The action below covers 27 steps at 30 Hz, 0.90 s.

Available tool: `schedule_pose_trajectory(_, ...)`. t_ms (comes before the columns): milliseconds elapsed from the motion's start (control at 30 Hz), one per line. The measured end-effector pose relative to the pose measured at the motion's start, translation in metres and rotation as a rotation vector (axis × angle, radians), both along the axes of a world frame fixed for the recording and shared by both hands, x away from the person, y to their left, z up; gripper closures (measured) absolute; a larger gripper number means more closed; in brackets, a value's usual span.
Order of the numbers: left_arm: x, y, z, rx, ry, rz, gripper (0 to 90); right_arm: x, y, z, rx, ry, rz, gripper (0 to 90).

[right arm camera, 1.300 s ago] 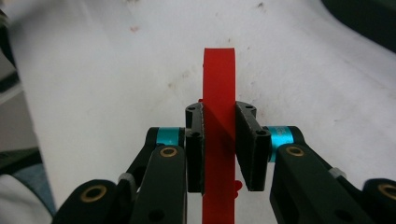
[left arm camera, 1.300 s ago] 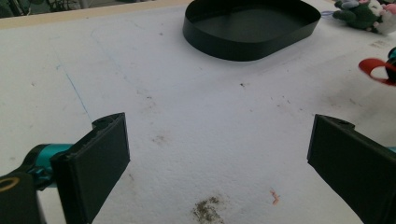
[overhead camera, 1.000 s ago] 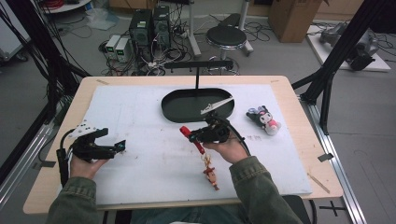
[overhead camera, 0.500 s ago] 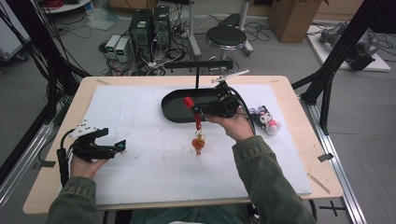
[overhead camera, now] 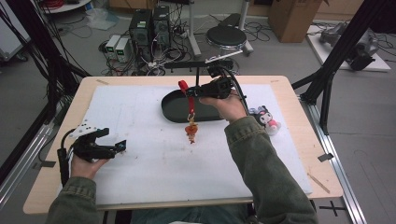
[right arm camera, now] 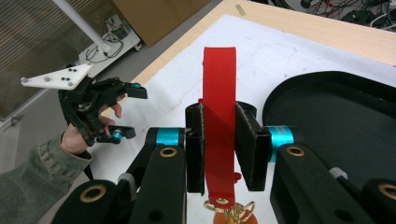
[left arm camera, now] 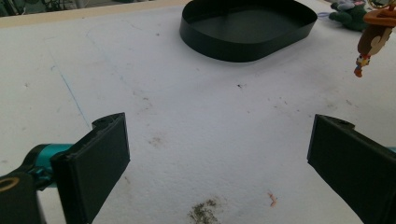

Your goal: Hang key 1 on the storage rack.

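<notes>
High view, charm [overhead camera: 191,131] blurred, strap [overhead camera: 189,95] partly behind right gripper [overhead camera: 192,91]

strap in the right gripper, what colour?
Red. The strap shows best in the right gripper view, clamped in the right gripper.

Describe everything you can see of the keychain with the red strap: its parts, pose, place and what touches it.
The keychain has a flat red strap, apparently fabric, joined by gold-coloured rings to a small orange and red figure charm. It hangs upright in the air, off the white mat, at the near edge of the black tray. The right gripper is shut on the strap, one pad on each face; nothing else touches it.
</notes>
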<state>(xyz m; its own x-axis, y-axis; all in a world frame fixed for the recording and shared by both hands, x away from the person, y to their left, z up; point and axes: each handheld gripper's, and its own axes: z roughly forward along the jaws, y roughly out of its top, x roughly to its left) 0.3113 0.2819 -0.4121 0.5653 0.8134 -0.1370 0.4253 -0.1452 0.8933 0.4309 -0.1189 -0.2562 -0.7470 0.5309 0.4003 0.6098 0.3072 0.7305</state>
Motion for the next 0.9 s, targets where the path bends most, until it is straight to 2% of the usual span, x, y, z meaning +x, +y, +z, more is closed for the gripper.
schedule_pose_trajectory(133, 0.0, 0.0, 0.001, -0.007, -0.002, 0.0, 6.0, 0.007, 0.002, 0.005, -0.018, -0.008, -0.006, 75.1)
schedule_pose_trajectory(200, 0.0, 0.0, 0.001, -0.017, -0.006, -0.003, 6.0, 0.011, 0.001, 0.008, -0.018, -0.027, -0.017, 75.1)
schedule_pose_trajectory(367, 0.001, 0.001, 0.001, -0.024, 0.01, -0.005, 6.0, 0.028, 0.001, 0.011, -0.023, -0.007, -0.06, 75.1)
schedule_pose_trajectory(433, 0.001, 0.001, 0.001, -0.03, 0.009, -0.007, 6.0, 0.035, 0.0, 0.015, -0.032, -0.016, -0.076, 75.1)
schedule_pose_trajectory(667, 0.002, 0.0, 0.001, -0.051, 0.008, -0.027, 6.0, 0.068, -0.002, 0.048, 0.008, -0.018, -0.121, 75.1)
schedule_pose_trajectory(733, 0.002, 0.001, 0.001, -0.058, 0.007, -0.024, 6.0, 0.075, 0.001, 0.056, -0.001, -0.017, -0.126, 75.1)
schedule_pose_trajectory(800, 0.002, 0.002, 0.001, -0.073, 0.003, -0.014, 6.0, 0.082, 0.007, 0.061, -0.029, -0.03, -0.128, 75.1)
schedule_pose_trajectory(900, 0.003, 0.002, 0.001, -0.071, 0.002, -0.02, 6.0, 0.091, 0.012, 0.064, -0.057, -0.034, -0.144, 75.1)
